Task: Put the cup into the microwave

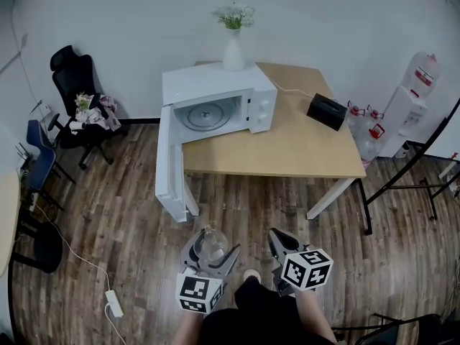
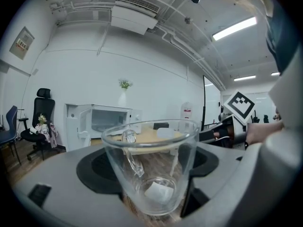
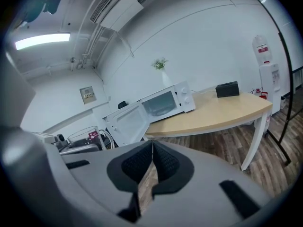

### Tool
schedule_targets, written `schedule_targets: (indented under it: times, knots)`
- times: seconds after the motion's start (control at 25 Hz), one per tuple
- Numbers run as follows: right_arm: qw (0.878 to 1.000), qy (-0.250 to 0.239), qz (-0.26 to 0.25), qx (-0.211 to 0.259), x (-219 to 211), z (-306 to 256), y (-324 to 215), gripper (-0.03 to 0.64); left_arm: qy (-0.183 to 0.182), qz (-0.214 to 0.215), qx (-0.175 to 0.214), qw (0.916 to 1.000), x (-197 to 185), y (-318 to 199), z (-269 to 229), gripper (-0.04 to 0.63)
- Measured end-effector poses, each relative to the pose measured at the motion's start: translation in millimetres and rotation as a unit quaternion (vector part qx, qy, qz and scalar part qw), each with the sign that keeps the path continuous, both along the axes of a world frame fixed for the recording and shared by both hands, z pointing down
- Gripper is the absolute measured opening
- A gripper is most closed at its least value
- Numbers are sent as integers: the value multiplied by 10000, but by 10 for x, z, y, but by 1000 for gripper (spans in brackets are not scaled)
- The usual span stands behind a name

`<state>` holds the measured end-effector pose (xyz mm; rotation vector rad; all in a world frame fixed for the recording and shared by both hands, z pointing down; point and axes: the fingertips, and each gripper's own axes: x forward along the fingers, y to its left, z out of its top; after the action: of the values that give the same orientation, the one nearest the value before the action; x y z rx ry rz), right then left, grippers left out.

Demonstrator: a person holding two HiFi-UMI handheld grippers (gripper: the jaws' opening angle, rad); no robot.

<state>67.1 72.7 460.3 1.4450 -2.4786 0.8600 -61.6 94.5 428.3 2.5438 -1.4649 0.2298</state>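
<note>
A clear glass cup [image 2: 151,167] with a handle stands upright between the jaws of my left gripper [image 2: 151,183], which is shut on it; in the head view the cup [image 1: 209,246] sits low, near the person's body. The white microwave [image 1: 219,98] stands on the wooden table [image 1: 302,149] well ahead, its door [image 1: 167,165] swung wide open to the left and its turntable [image 1: 207,116] bare. My right gripper [image 1: 277,244] is beside the left one, shut with nothing in it; its pads [image 3: 163,162] meet.
A white vase of flowers [image 1: 234,38] stands on top of the microwave. A black box [image 1: 326,111] lies on the table's right part. A black office chair [image 1: 79,99] stands at the left, water bottles and a dispenser [image 1: 402,113] at the right. A power strip [image 1: 113,302] lies on the wooden floor.
</note>
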Motion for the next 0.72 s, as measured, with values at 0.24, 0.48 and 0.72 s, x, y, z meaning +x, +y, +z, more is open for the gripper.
schedule_targets:
  times: [0.24, 0.48, 0.72]
  knots:
    - [9999, -16, -111, -8, 38, 7, -329, -5, 38, -85, -1, 10000, 75, -308, -6, 397]
    - [9998, -28, -175, -51, 127, 59, -632, -6, 38, -172, -32, 9998, 159, -599, 37, 397]
    - [9996, 1, -294, -39, 235, 110, -917, -6, 47, -305, -53, 9995, 249, -859, 108, 397]
